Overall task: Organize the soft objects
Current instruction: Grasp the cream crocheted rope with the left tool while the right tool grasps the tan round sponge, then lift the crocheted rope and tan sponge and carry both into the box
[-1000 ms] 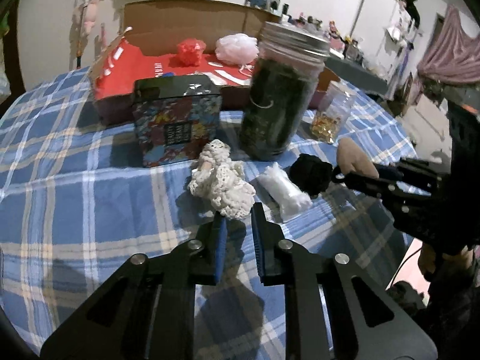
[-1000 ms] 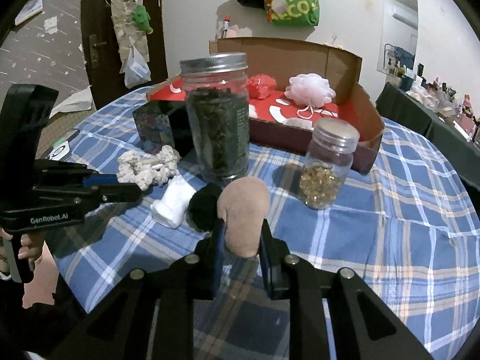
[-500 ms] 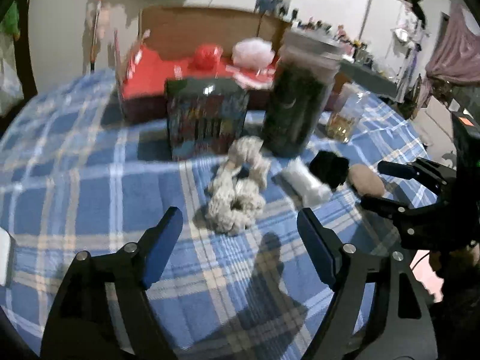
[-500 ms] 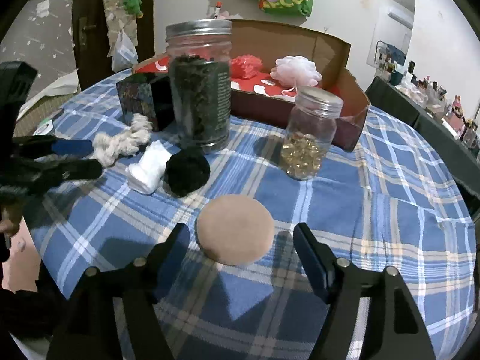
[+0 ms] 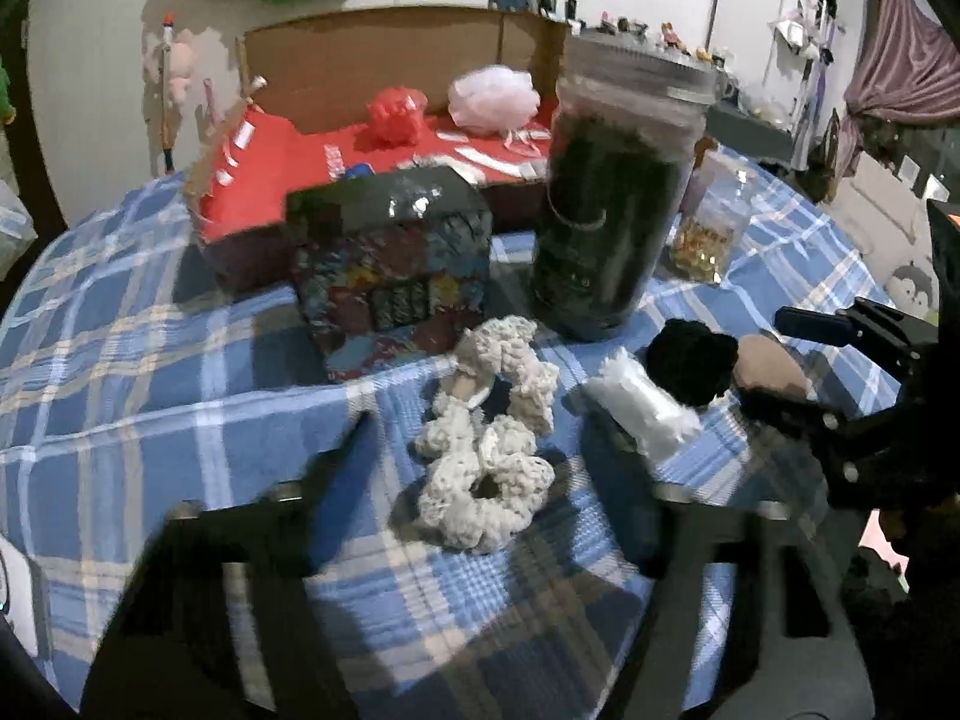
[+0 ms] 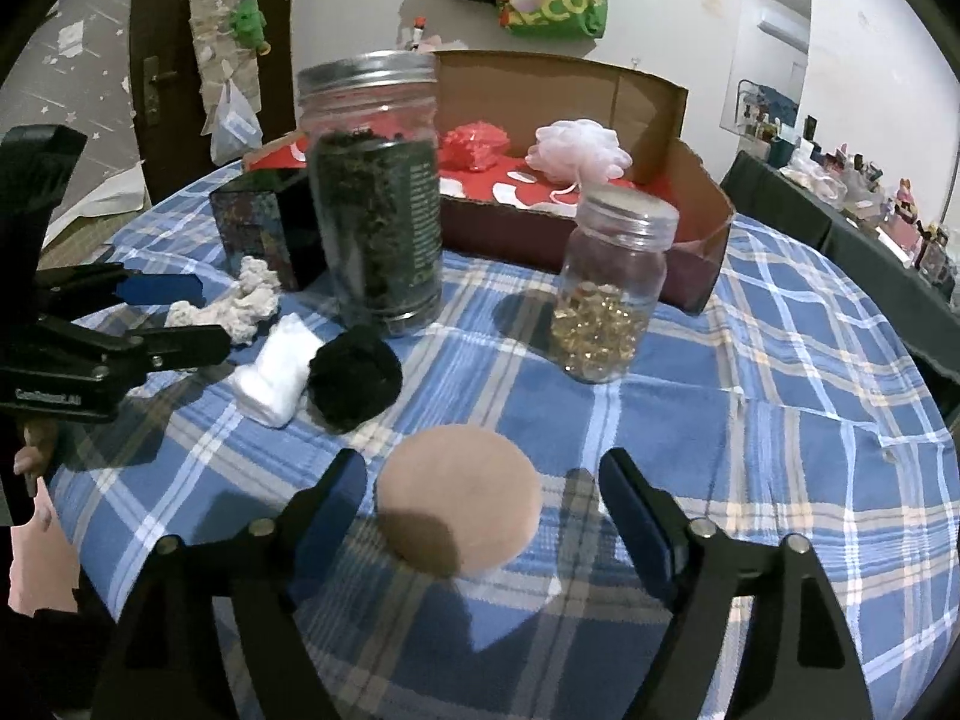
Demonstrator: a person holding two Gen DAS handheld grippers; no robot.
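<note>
My right tongs stand spread wide, one finger on either side of the tan round sponge pad, which lies flat on the checked worktop in front of the tall dark-filled jar. Nothing is pinched; the gap suits closing on the pad's edges. My left tongs are likewise spread, straddling the cream crocheted scrunchies just in front of that jar. Between the two lie a white soft wad and a black pom-pom, touching each other. Behind the jar, the red-lined cardboard box already holds a red puff and a pink mesh pouf, so I judge it the home for soft things. The left view is blurred, my left fingers barely readable; the patterned tin hides part of the box.
</note>
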